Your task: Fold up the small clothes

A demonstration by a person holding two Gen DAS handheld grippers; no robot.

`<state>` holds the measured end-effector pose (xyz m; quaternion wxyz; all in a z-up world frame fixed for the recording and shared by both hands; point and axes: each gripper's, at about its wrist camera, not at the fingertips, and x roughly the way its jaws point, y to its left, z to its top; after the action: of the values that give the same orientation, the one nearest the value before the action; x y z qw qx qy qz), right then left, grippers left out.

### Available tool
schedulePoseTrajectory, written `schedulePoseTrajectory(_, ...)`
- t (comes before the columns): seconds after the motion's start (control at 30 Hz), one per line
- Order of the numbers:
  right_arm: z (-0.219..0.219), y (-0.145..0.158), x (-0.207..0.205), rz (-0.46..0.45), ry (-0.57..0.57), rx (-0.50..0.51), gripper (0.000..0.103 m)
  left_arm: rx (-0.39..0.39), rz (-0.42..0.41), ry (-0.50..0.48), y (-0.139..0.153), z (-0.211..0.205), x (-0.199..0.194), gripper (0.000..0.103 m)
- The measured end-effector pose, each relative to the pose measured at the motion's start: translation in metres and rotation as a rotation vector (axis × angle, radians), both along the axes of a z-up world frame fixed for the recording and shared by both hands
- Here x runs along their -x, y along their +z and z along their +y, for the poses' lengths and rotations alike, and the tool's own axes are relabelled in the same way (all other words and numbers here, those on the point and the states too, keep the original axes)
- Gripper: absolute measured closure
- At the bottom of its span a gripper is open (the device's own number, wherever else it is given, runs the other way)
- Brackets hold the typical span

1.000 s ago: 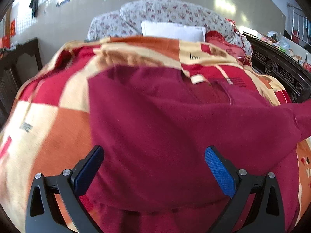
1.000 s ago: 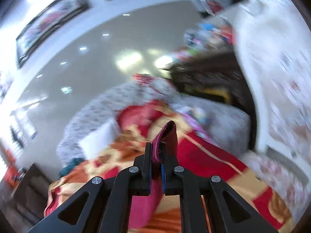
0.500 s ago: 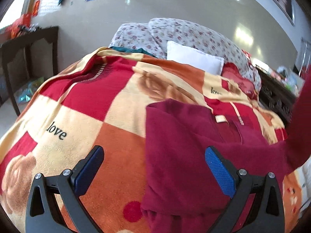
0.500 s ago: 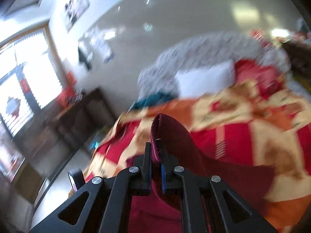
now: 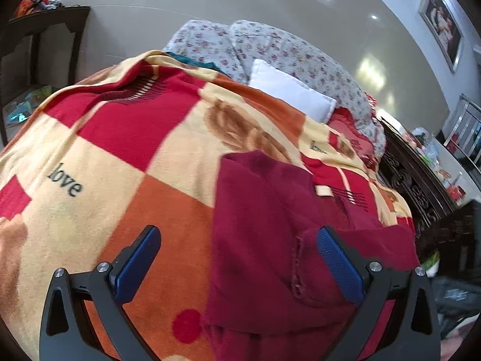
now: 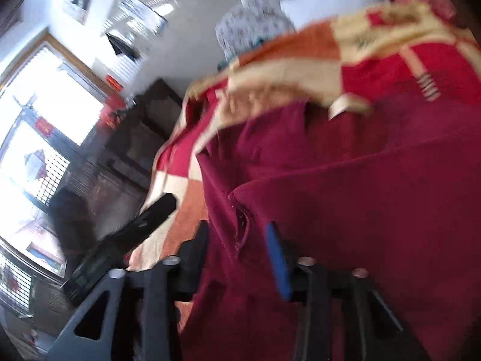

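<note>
A dark red garment lies on a checked red, orange and cream blanket, with one side folded over onto itself. My left gripper is open and empty, hovering over the garment's left edge. In the right wrist view the garment fills the right side. My right gripper has its jaws parted with the garment's seamed edge lying loosely between them. That view is blurred.
Floral pillows and a white pillow lie at the bed's far end. A dark carved wooden bed frame runs along the right. A dark table stands at far left. My left gripper also shows in the right wrist view.
My right gripper carried the garment's edge across to the left, lowered it onto the garment and opened. My left gripper drew back and left, showing more blanket.
</note>
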<state>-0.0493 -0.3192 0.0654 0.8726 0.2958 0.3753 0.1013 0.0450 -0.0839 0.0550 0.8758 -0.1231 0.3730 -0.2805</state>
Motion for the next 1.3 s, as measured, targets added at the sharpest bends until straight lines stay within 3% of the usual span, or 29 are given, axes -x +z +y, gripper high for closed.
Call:
schedulePoseTrajectory(0.07, -0.017, 0.021, 0.036, -0.054, -0.047, 0.041, 0.036, -0.002, -0.002, -0.046, 0.000, -0.010, 0.006, 0.000)
schedulePoseTrajectory(0.23, -0.056, 0.040, 0.115, -0.081, -0.141, 0.109, 0.035, -0.089, 0.018, -0.137, -0.008, -0.051, 0.019, 0.000)
schedulePoseTrajectory(0.4, -0.091, 0.037, 0.168, -0.081, -0.222, 0.032, 0.035, -0.154, 0.053, -0.160, -0.020, -0.079, 0.023, 0.017)
schedulePoseTrajectory(0.53, -0.104, 0.032, 0.188, -0.102, -0.250, -0.018, 0.033, -0.255, 0.061, -0.138, -0.035, -0.095, 0.023, 0.022)
schedulePoseTrajectory(0.57, -0.105, 0.031, 0.192, -0.105, -0.252, -0.025, 0.033, -0.276, 0.052, -0.131, -0.035, -0.098, 0.024, 0.028)
schedulePoseTrajectory(0.7, -0.106, 0.027, 0.195, -0.109, -0.240, -0.050, 0.033, -0.339, 0.009, -0.098, -0.023, -0.097, 0.035, 0.076)
schedulePoseTrajectory(0.83, -0.109, 0.030, 0.194, -0.124, -0.255, -0.053, 0.032, -0.260, 0.022, -0.106, -0.002, -0.078, 0.035, 0.088)
schedulePoseTrajectory(0.87, -0.110, 0.032, 0.195, -0.131, -0.260, -0.056, 0.032, -0.250, 0.016, -0.110, 0.002, -0.075, 0.034, 0.102)
schedulePoseTrajectory(1.13, -0.116, 0.044, 0.194, -0.143, -0.285, -0.035, 0.031, -0.202, -0.025, -0.132, 0.033, -0.058, 0.035, 0.103)
schedulePoseTrajectory(1.23, -0.117, 0.047, 0.195, -0.155, -0.288, -0.048, 0.028, -0.168, 0.032, -0.125, 0.027, -0.058, 0.026, 0.101)
schedulePoseTrajectory(1.3, -0.115, 0.044, 0.194, -0.152, -0.280, -0.055, 0.028, -0.154, 0.075, -0.127, 0.020, -0.063, 0.018, 0.085)
